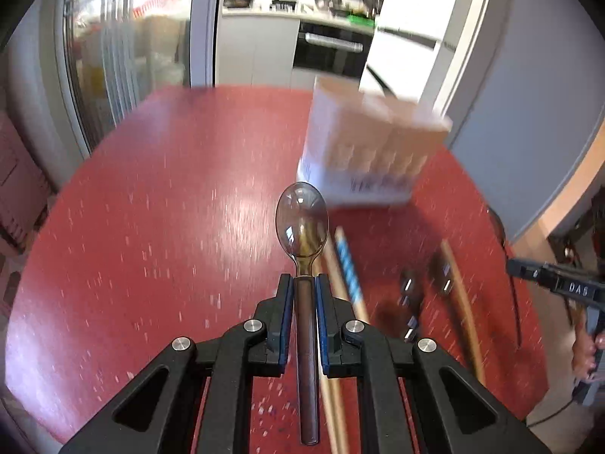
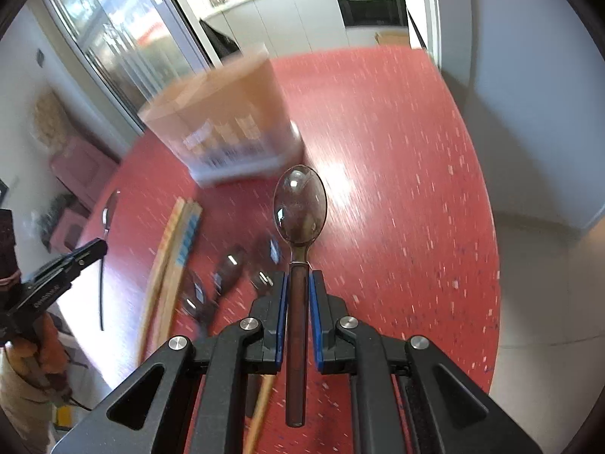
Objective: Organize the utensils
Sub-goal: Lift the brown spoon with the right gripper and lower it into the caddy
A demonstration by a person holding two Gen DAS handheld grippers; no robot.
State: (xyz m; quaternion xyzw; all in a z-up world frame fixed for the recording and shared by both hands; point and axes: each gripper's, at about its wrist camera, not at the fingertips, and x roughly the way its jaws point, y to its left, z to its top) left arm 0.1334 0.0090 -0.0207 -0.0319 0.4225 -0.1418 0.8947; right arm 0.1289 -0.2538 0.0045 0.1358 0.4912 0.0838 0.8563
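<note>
While I look along my left tool (image 1: 304, 283), I see it clenched on the handle of a brown spoon (image 1: 301, 219), with the blue pads (image 1: 288, 302) pressing on both sides. The translucent bowl of this spoon points forward, above the red speckled surface (image 1: 151, 227). Ahead and a little to the right stands a brown and white container (image 1: 370, 151) on the surface, blurred, so I cannot tell its compartments. Under the tool and to its right lie wooden chopsticks (image 1: 349, 268), one with a blue and white pattern, then some dark utensils (image 1: 410, 302) that are too blurred to name, and one more wooden stick (image 1: 463, 302) beside them. At the right edge my right tool (image 1: 516, 266) comes into the picture, seen from the side. In the right wrist view, my right tool (image 2: 297, 280) is also clenched, here on the handle of a second spoon (image 2: 300, 204) of the same brown kind, its bowl forward and above the surface (image 2: 397, 189). The container (image 2: 227, 121) is now ahead and to the left, again blurred. Between it and the tool lie the chopsticks (image 2: 177, 234) and the dark utensils (image 2: 227, 276), close to each other. My left tool (image 2: 96, 247) shows at the left edge.
</note>
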